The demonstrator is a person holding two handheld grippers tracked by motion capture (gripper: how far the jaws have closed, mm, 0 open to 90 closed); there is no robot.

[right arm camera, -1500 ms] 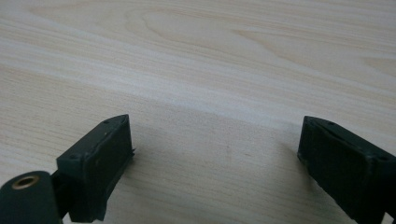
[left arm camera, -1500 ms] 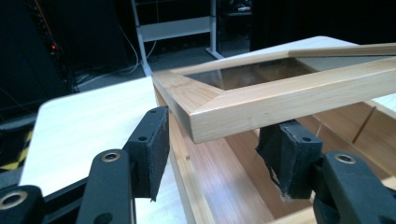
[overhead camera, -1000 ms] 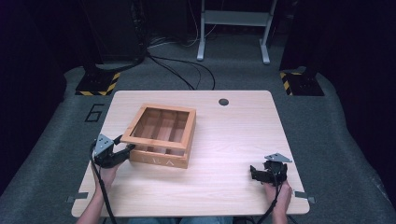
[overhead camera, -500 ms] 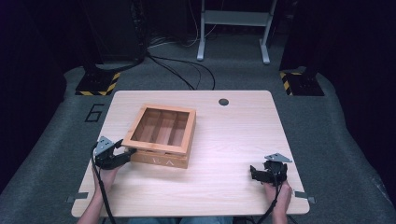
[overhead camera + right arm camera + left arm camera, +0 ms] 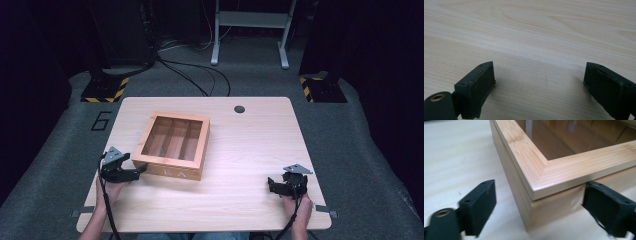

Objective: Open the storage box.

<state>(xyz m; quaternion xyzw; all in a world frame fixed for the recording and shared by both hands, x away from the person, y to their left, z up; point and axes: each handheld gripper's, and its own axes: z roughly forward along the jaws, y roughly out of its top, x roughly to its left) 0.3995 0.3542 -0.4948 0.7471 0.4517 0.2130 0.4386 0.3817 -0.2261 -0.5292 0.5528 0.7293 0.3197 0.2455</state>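
Left gripper (image 5: 134,171) sits at the near-left part of the table (image 5: 250,150), held in the person's left hand (image 5: 111,189). Its jaws have just been opening and now stand wide, straddling the near-left corner of the wooden box (image 5: 172,145). In the left gripper view the box corner (image 5: 534,192) pokes in between the two black jaws; the left jaw is clear of the box wall, the right jaw is just beside the front wall, contact cannot be told. Nothing is clamped.

The box sits left of table centre, angled a little, lid shut with a see-through pane, dividers visible inside, letters on its near face.

A round dark hole (image 5: 239,109) lies in the table's far side, right of the box.

Right gripper (image 5: 275,186) rests at the near-right of the table in the right hand (image 5: 299,204), well apart from the box. Right gripper view: jaws wide, bare wood (image 5: 536,50) between them.
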